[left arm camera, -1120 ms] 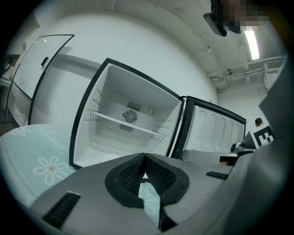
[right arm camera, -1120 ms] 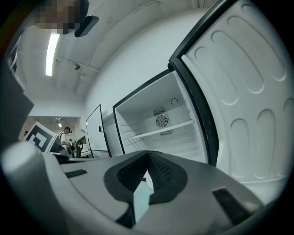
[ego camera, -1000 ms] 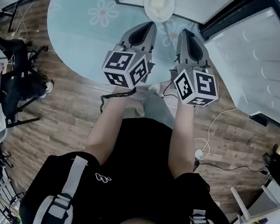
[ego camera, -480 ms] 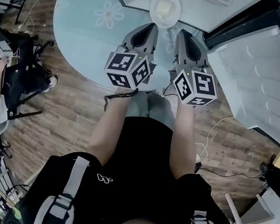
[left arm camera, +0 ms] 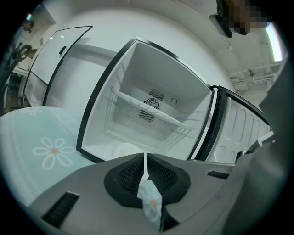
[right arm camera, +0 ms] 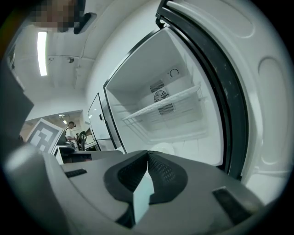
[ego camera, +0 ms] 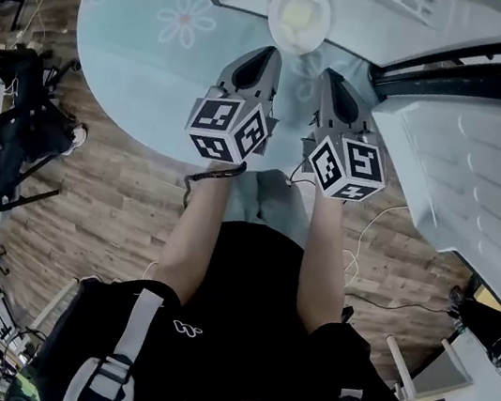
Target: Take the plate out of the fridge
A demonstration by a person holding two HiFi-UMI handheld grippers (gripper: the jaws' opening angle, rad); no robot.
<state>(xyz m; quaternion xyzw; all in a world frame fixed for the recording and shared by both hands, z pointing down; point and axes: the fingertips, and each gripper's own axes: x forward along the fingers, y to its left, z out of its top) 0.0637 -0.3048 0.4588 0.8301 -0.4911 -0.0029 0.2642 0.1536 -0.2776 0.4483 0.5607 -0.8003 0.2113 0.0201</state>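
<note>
Two grippers point side by side into the open fridge (left arm camera: 151, 69). The left gripper (ego camera: 267, 52) has its jaws just beginning to part, a thin slit showing between the tips with nothing in it. The right gripper (ego camera: 330, 73) has its jaws together and is also empty. Just ahead of both tips, the white plate (ego camera: 300, 13) sits on the fridge floor near the front edge, untouched. A wire shelf (left arm camera: 151, 112) spans the compartment above it. The fridge door (ego camera: 464, 174) stands swung open at the right, and a pale flowered rug (ego camera: 153, 45) lies at the left.
</note>
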